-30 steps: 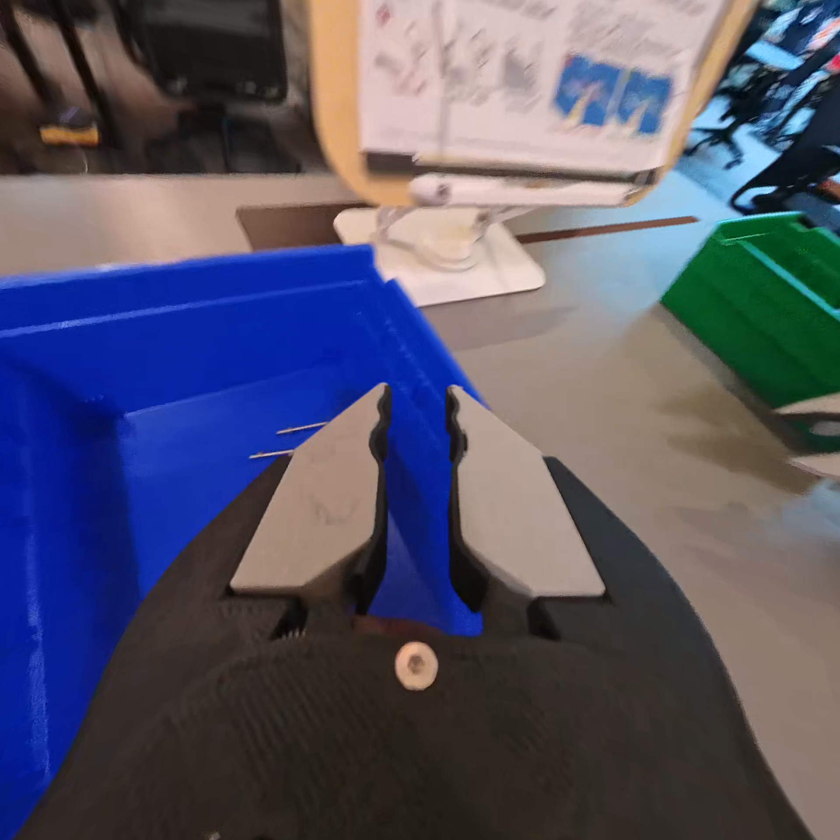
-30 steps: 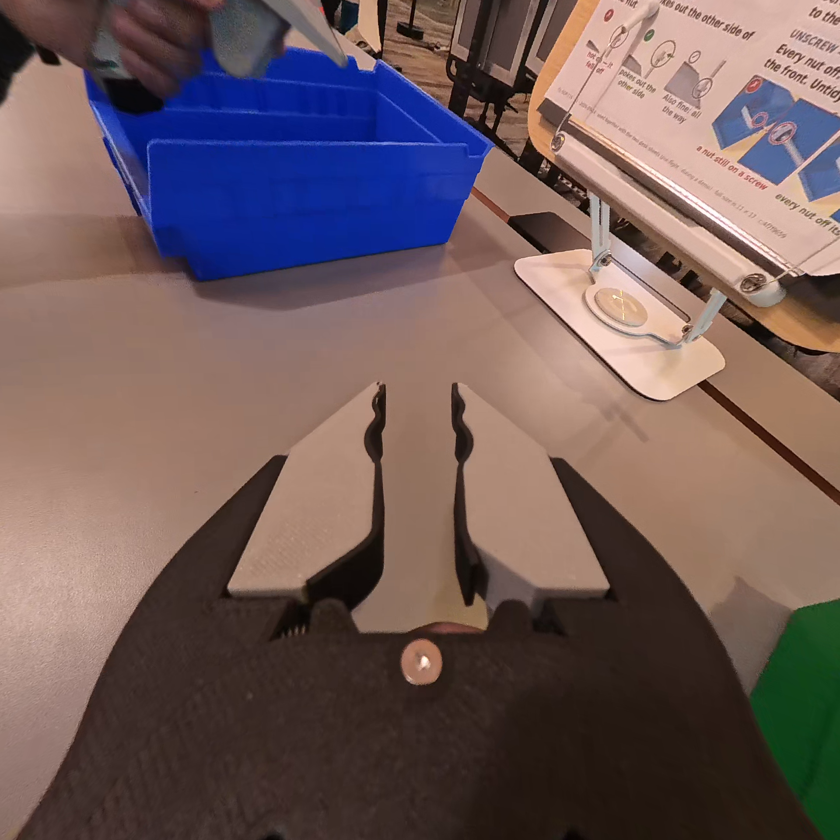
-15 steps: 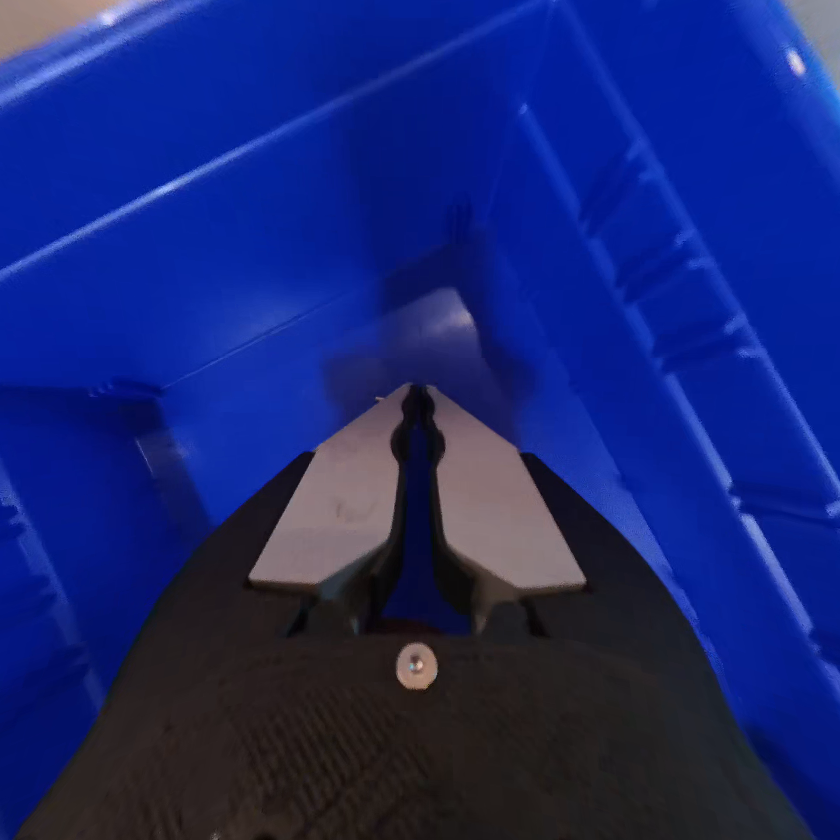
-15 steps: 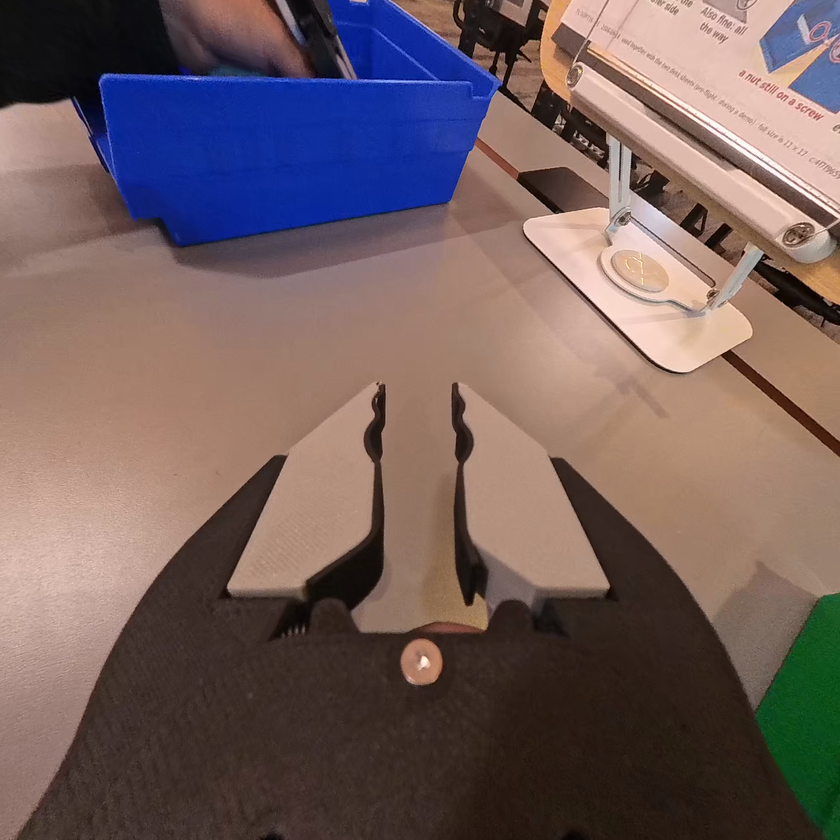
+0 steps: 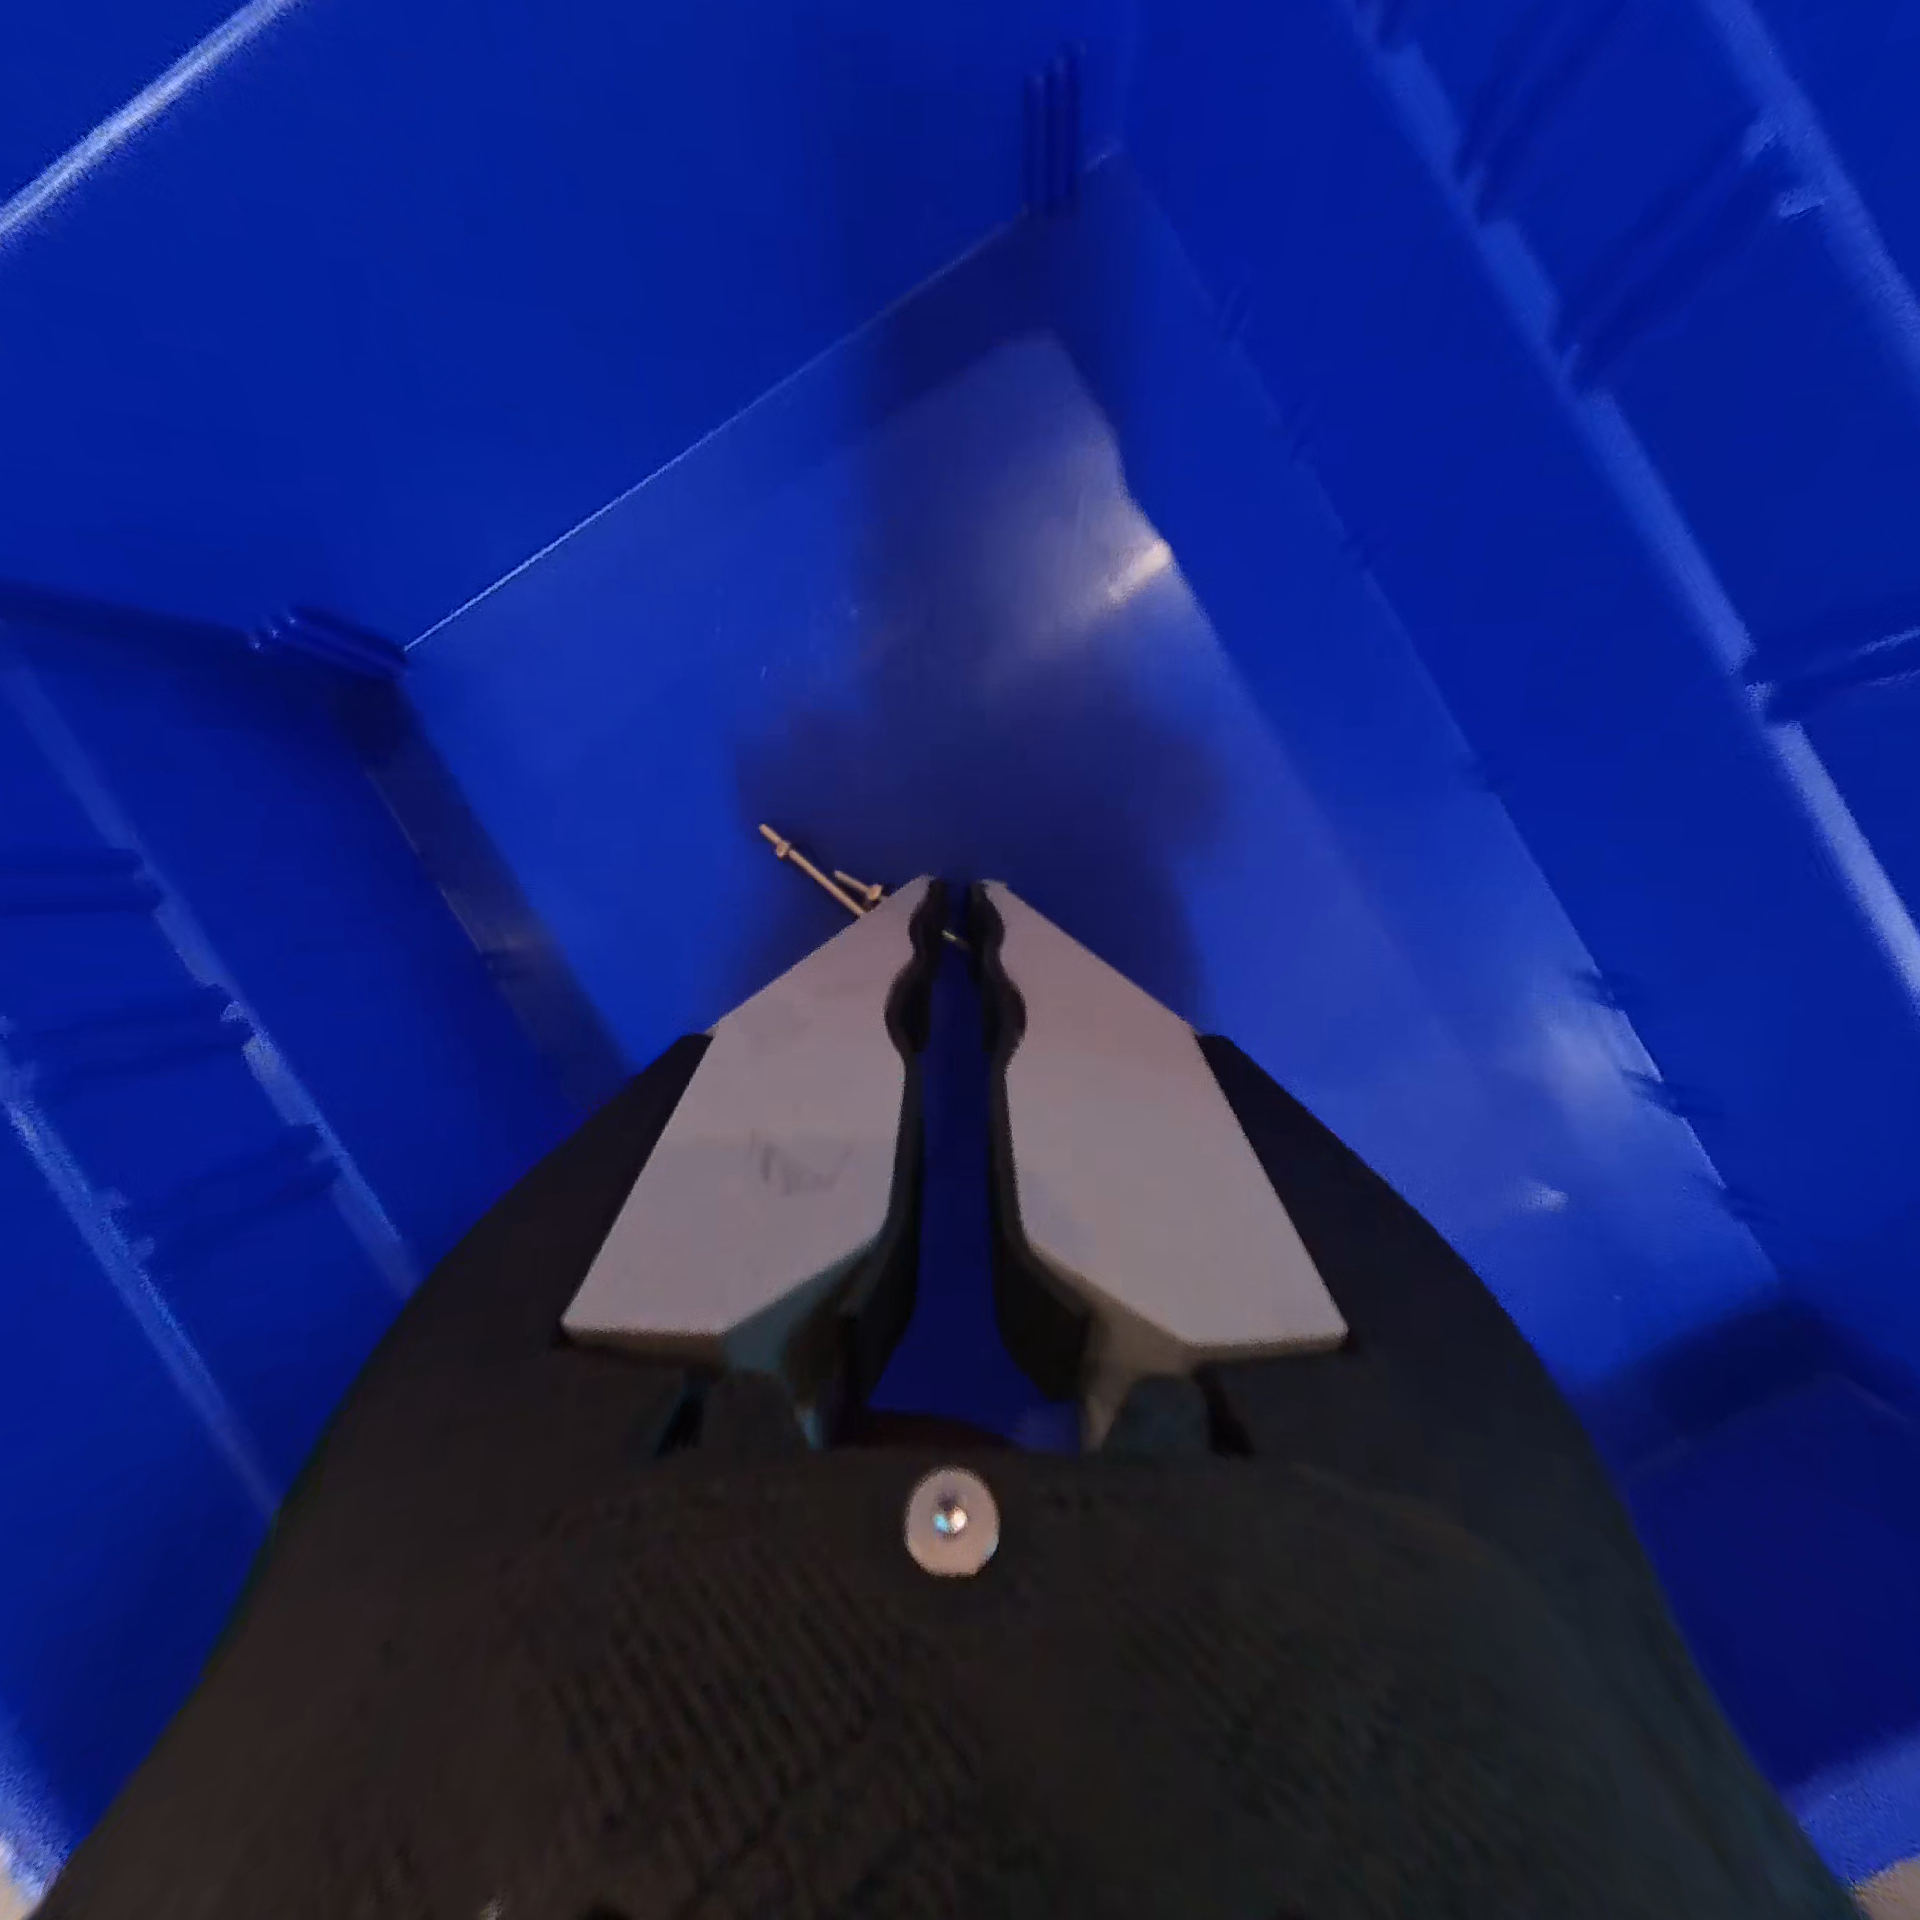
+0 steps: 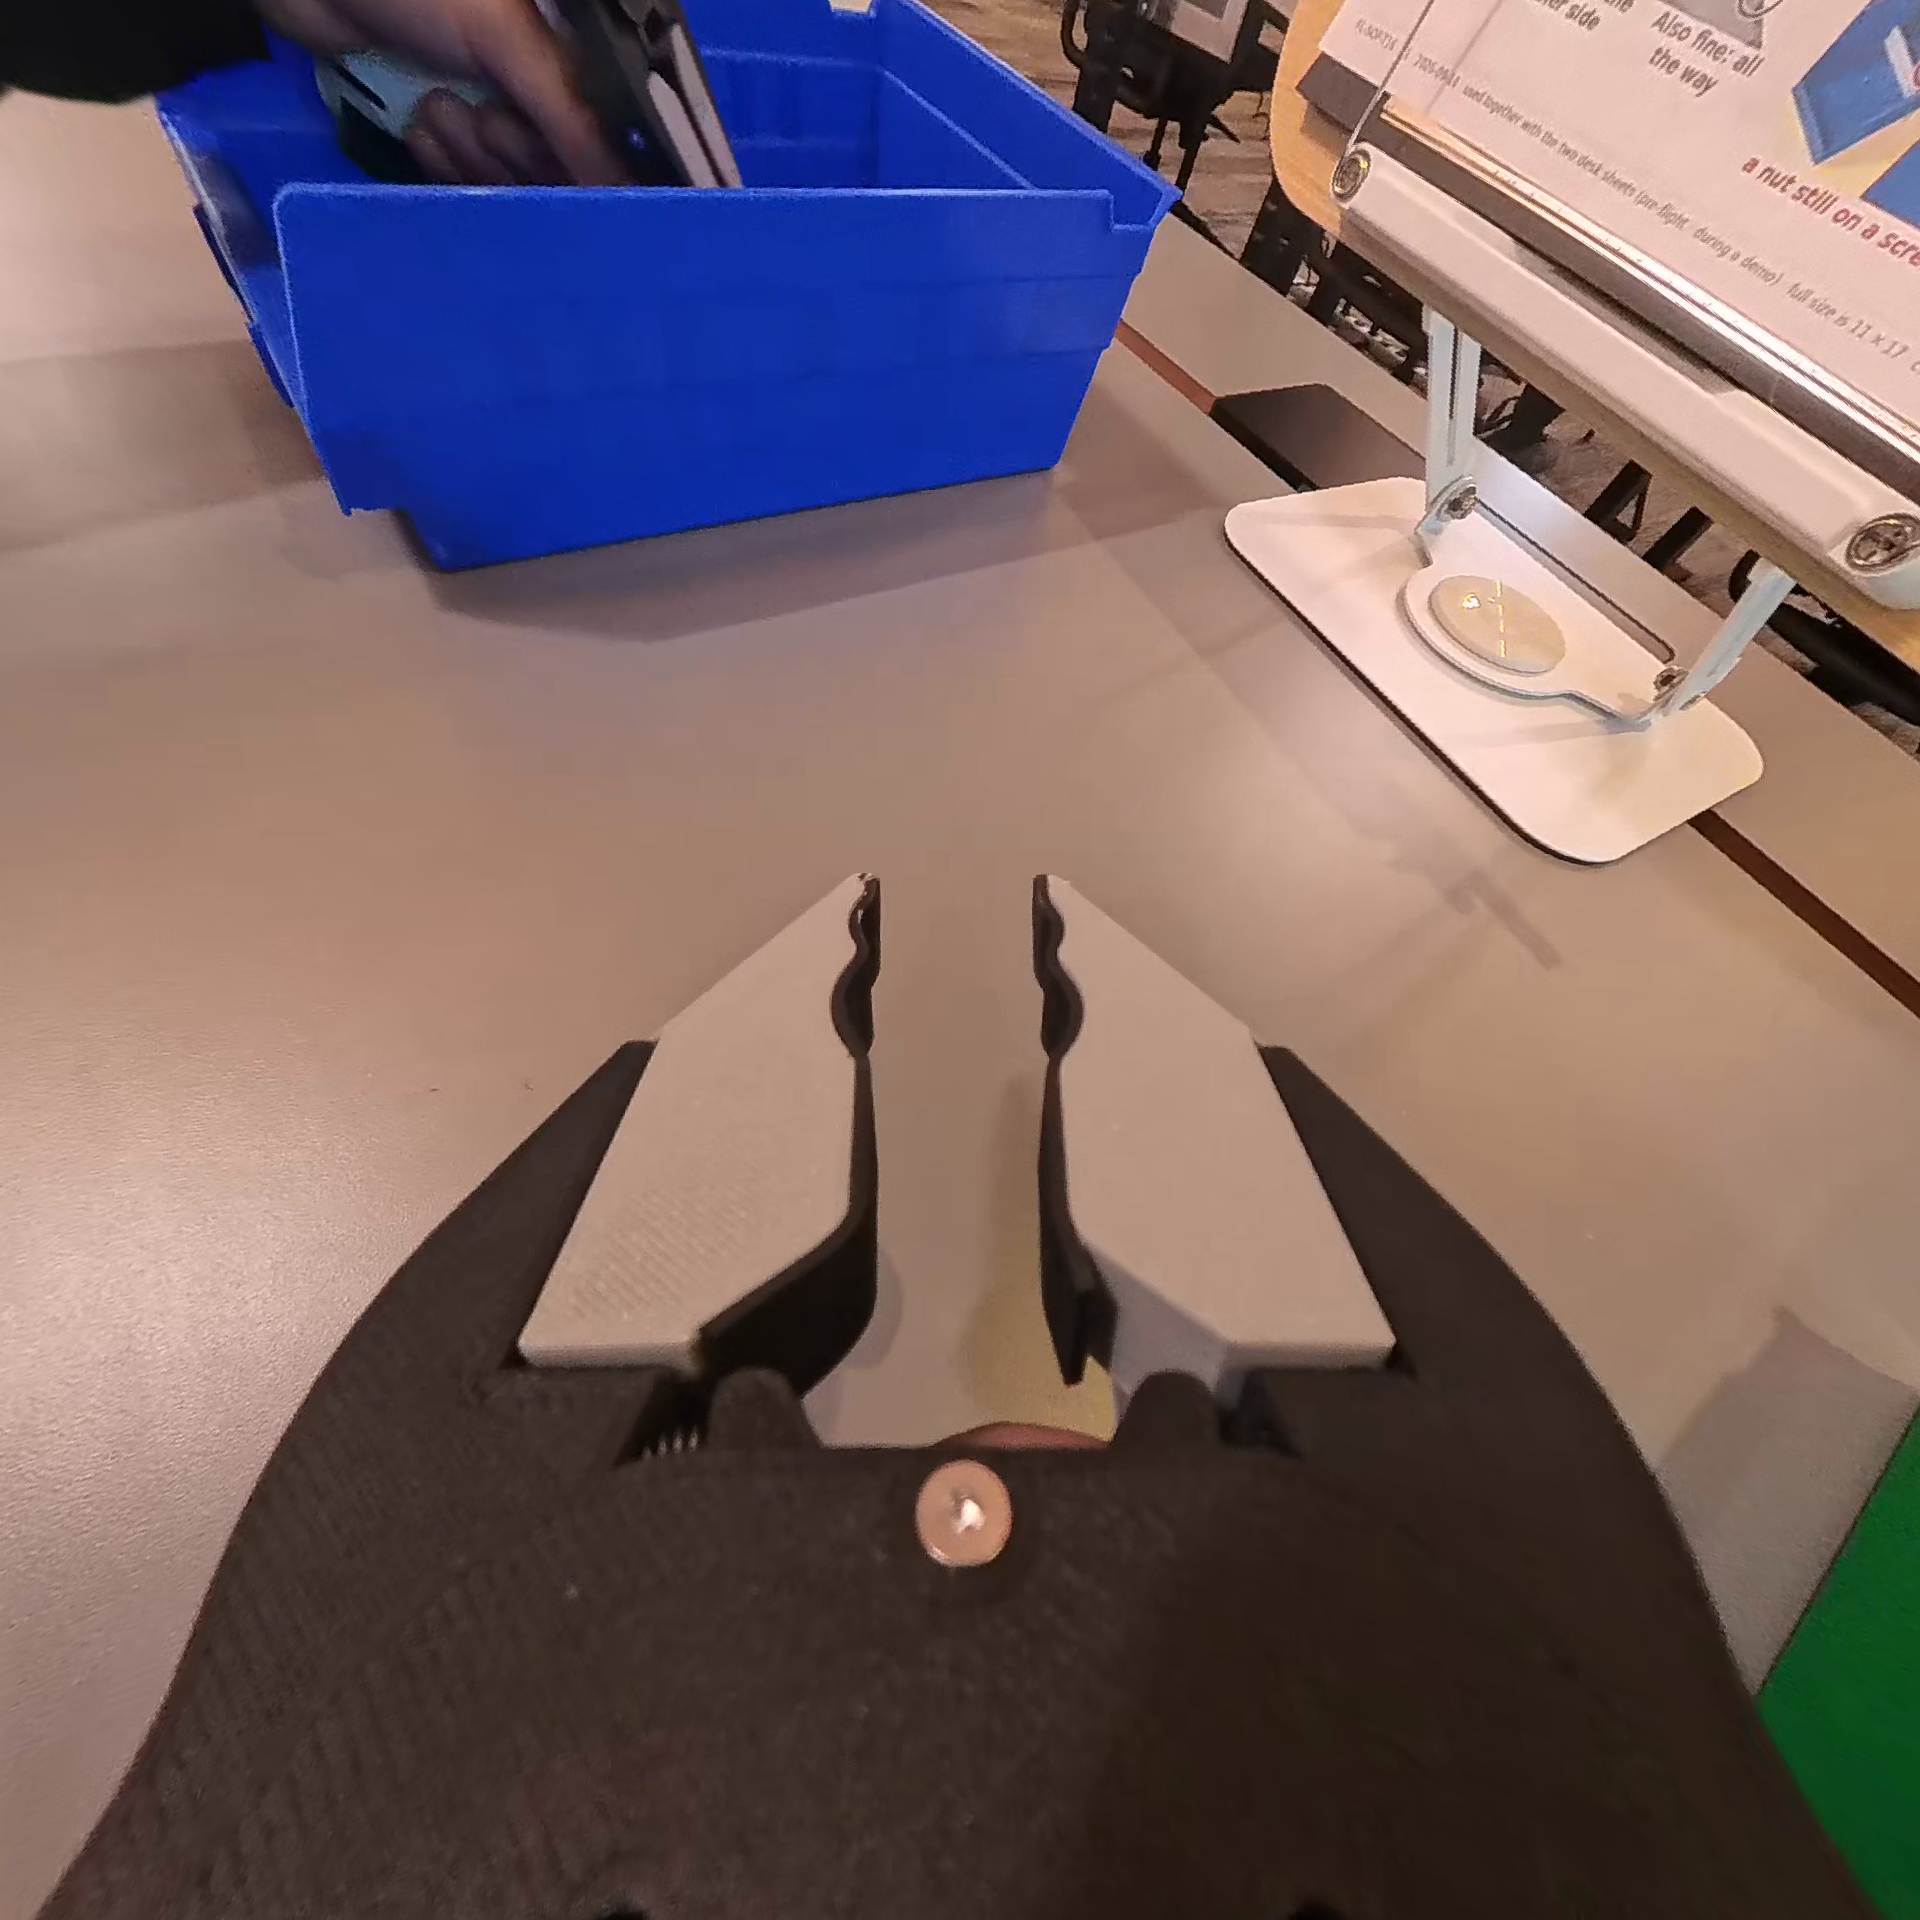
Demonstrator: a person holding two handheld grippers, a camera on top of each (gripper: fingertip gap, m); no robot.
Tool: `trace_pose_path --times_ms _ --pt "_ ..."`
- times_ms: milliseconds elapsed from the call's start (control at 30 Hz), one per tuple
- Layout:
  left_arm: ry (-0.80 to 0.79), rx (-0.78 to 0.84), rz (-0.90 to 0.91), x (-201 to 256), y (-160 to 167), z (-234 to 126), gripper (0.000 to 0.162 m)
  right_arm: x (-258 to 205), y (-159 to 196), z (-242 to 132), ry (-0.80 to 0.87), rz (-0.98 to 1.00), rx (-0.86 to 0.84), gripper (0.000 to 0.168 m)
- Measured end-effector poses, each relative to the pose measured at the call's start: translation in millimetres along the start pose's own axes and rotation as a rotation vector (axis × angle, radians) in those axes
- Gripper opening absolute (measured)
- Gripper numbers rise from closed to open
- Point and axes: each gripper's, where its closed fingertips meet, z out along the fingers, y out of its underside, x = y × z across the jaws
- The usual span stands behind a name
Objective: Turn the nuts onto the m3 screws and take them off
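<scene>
Grey table (image 6: 520, 831) carrying blue bin (image 6: 675, 343); my left gripper (image 5: 951, 896), jaws nearly closed, reaching for screws (image 5: 821, 868) on bin floor; grasp unclear. My right gripper (image 6: 956, 894) hovering, jaws apart, empty. Threading not yet begun, judging so.

You've got a white stand (image 6: 1496, 717) w/ a printed sheet (image 6: 1662, 125) far right on the grey table (image 6: 520, 831). Green bin (image 6: 1860, 1662) sits at the near-right edge. Dark chairs (image 6: 1164, 94) stand beyond the table's far edge.
</scene>
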Motion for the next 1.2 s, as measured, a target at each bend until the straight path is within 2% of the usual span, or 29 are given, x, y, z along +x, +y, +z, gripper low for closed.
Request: trace_pose_path --times_ms 333,700,967,1200 --pt "-0.066 -0.036 -0.006 -5.7 11.3 -7.4 0.013 1.3 -4.1 -4.1 0.009 -0.010 0.014 0.026" --pt "-0.104 0.026 -0.076 -10.5 7.5 -19.7 0.017 1.3 -10.6 -9.5 0.017 -0.019 0.037 0.026" --pt "-0.118 -0.034 -0.126 -16.1 14.7 -16.2 0.016 1.2 -12.7 -11.2 0.019 -0.022 0.044 0.026" --pt "-0.098 -0.082 -0.174 -16.7 19.9 -8.7 0.003 1.6 -14.0 -12.8 0.017 -0.019 0.050 0.026"
